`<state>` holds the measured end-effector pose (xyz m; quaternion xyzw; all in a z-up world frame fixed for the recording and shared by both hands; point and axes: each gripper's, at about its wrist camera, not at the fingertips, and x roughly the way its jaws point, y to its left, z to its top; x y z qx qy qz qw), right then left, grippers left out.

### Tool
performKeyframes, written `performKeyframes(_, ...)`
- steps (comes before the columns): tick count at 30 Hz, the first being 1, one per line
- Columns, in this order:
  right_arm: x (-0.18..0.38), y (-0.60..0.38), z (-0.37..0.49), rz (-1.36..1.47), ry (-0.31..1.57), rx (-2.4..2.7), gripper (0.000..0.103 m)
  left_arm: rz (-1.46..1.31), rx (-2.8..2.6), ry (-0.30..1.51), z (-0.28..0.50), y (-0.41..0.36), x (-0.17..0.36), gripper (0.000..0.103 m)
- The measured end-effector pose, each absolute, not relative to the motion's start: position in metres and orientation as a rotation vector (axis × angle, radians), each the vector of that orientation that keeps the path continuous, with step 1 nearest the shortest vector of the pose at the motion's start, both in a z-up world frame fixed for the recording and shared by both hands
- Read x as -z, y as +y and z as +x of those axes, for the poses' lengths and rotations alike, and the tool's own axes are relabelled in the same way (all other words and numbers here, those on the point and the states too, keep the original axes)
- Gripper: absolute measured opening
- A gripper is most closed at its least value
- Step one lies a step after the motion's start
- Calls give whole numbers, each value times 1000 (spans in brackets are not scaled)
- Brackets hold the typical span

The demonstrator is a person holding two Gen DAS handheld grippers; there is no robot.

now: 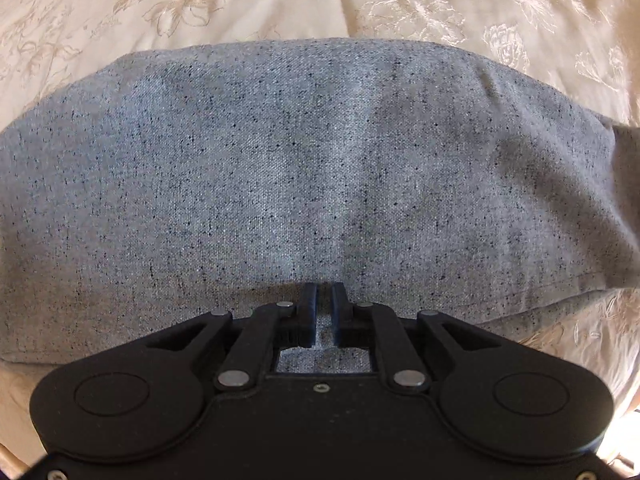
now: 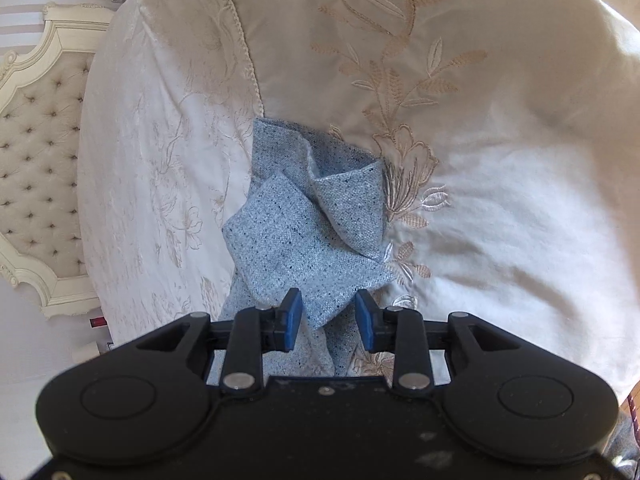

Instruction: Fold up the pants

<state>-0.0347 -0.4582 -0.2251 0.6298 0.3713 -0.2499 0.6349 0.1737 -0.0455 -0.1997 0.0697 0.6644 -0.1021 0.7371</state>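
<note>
Left tongs (image 1: 324, 300) are held nearly closed, narrow gap, tips on folded pants (image 1: 304, 168) below on bed (image 1: 120, 12). Right tongs (image 2: 329, 316) are spread; pants corner lies between, unpinched.

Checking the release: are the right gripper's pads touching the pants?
Apart. The right wrist view shows the right gripper with its blue pads spread, visible gaps either side of the pants corner between them.

Cream bedding and a tufted headboard

A cream bedspread (image 2: 500, 208) with embroidered flowers fills most of both views; a corded seam (image 2: 240, 40) runs down the upper middle, and a carved, buttoned headboard (image 2: 40, 160) stands at the left edge.
</note>
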Motion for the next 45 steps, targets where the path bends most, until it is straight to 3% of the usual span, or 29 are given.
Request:
performKeyframes(2,225,-457,-29,1416,830,586,32,105,216,1476,177,-36,200,15)
performKeyframes(4,209,-455,-14,1300,804,575,7,91,214,1482,179,-31,200,15)
performKeyframes(10,114,-428,42,700,764,315,5,114,206,1467,177,-26,200,15)
performKeyframes(13,110,-419,40,532,802,327,3,105,190,1462,172,-34,202,14)
performKeyframes(18,181,-441,29,360,1132,478,3,97,188,1469,176,-33,202,14)
performKeyframes(20,174,-446,22,342,1112,491,6,81,186,1471,178,-33,203,14)
performKeyframes(24,144,-449,31,280,983,419,30,76,185,1473,186,-30,209,14)
performKeyframes(40,212,-474,108,220,1140,165,33,19,171,1475,181,-10,203,14)
performKeyframes(41,211,-475,107,235,1143,156,32,16,171,1477,182,-10,202,14)
performKeyframes(42,212,-475,108,247,1148,149,24,7,172,1480,182,-9,200,14)
performKeyframes(43,211,-472,108,241,1165,137,6,-11,182,1480,182,-8,196,14)
performKeyframes(45,203,-461,108,146,1180,144,5,-54,218,1468,181,-7,186,15)
